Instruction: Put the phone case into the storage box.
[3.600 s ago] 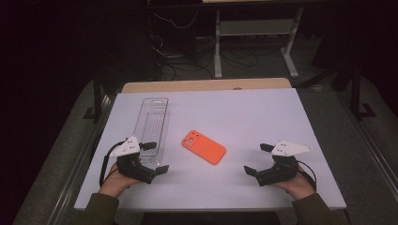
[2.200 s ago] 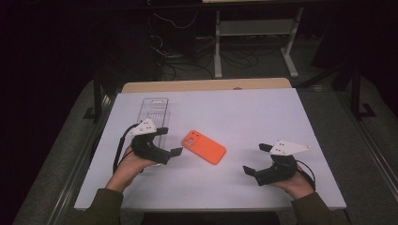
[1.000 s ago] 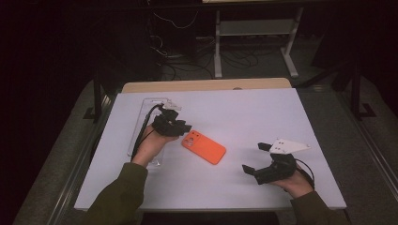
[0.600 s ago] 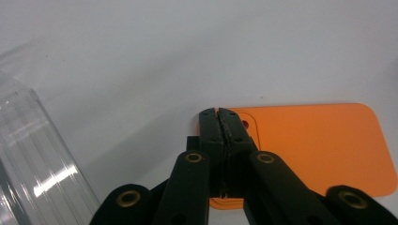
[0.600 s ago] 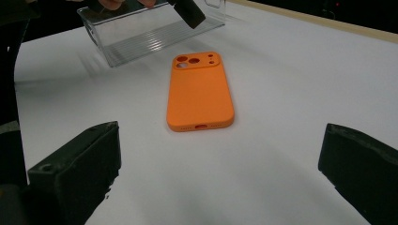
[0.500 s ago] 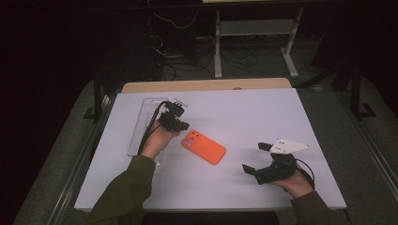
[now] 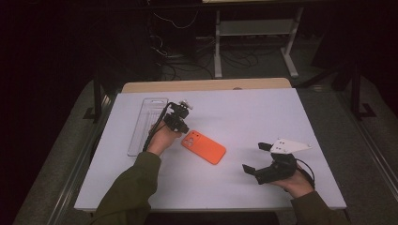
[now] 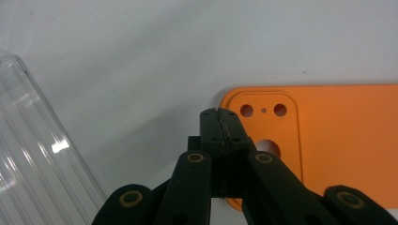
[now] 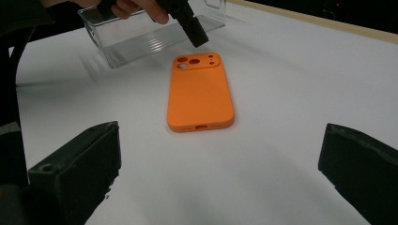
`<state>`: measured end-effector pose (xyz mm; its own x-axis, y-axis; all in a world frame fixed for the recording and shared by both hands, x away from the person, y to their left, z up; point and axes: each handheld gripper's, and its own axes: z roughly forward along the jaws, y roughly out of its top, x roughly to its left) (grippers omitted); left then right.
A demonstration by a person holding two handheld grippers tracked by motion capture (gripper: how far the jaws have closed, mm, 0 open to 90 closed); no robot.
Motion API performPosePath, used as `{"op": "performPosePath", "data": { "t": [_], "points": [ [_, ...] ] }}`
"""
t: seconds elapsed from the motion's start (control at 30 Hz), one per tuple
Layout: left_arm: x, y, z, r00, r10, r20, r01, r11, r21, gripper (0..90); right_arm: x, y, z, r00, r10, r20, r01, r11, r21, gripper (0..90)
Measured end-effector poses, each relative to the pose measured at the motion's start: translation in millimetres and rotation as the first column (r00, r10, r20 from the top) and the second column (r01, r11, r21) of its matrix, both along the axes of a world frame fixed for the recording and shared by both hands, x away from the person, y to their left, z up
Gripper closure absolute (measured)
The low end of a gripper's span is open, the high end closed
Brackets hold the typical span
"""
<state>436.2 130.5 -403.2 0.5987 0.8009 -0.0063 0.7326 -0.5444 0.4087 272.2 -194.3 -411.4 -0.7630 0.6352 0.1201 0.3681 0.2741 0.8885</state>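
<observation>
Left hand-held gripper [image 8: 220,115]: jaws pressed together, nothing between them, tip just above the camera-cutout end of the orange phone case [image 8: 328,140]. Case lies flat, back up, on the surface [image 7: 263,112], right under and ahead of that tip. Closed jaws make a narrow point, so my guess is a poke or push at the case's corner rather than a grab. Contact can't be told.

Clear plastic tray [image 7: 146,124] sits just beside the left hand-held gripper, on its outer side, apart from the case.

Right hand-held gripper [image 7: 263,161]: jaws spread wide, empty, resting low near the surface, well off from the case's far end. Probably parked, waiting.

Views: the left gripper view gives the shut jaw seam and cutout holes up close. The right gripper view shows the whole case [image 9: 201,91], its port end, and the left tip [image 9: 196,33] hanging over the cutouts. The high view gives the overall layout.
</observation>
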Motion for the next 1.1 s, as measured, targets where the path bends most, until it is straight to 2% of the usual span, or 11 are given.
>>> {"op": "performPosePath", "data": {
  "t": [0.23, 0.43, 0.57, 0.73, 0.93, 1.1],
  "points": [
    [2.7, -3.3, -6.1, 0.9996, -0.003, -0.027, 0.004, 0.9996, 0.029, 89.6, 0.1, -0.6, 0.3, 1.0000, 0.002, 0.001, -0.002, 1.000, -0.001, 0.0],
    [4.8, -6.7, -10.2, 0.9987, 0.021, -0.048, -0.019, 0.9990, 0.041, 89.6, 0.0, -0.5, 0.2, 1.0000, 0.003, 0.000, -0.003, 1.000, -0.001, 0.0],
    [7.8, -6.7, -11.8, 0.9970, 0.034, -0.069, -0.029, 0.9975, 0.065, 89.5, -0.1, -0.7, 0.4, 1.0000, 0.003, 0.001, -0.003, 1.000, 0.000, 0.0],
    [9.4, -8.3, -15.1, 0.9947, 0.059, -0.085, -0.053, 0.9965, 0.064, 89.6, 0.0, -0.8, 0.4, 1.0000, 0.004, 0.001, -0.004, 1.000, 0.000, 0.0],
    [8.0, -10.5, -14.3, 0.9953, 0.027, -0.093, -0.020, 0.9974, 0.069, 89.5, 0.1, -0.6, 0.3, 1.0000, 0.004, 0.001, -0.004, 1.000, -0.001, 0.0],
    [3.4, -18.0, -14.6, 0.9952, 0.000, -0.098, 0.005, 0.9986, 0.053, 89.6, 0.0, -0.8, 0.5, 1.0000, 0.003, 0.003, -0.003, 1.000, 0.001, 0.0]
  ]
}}
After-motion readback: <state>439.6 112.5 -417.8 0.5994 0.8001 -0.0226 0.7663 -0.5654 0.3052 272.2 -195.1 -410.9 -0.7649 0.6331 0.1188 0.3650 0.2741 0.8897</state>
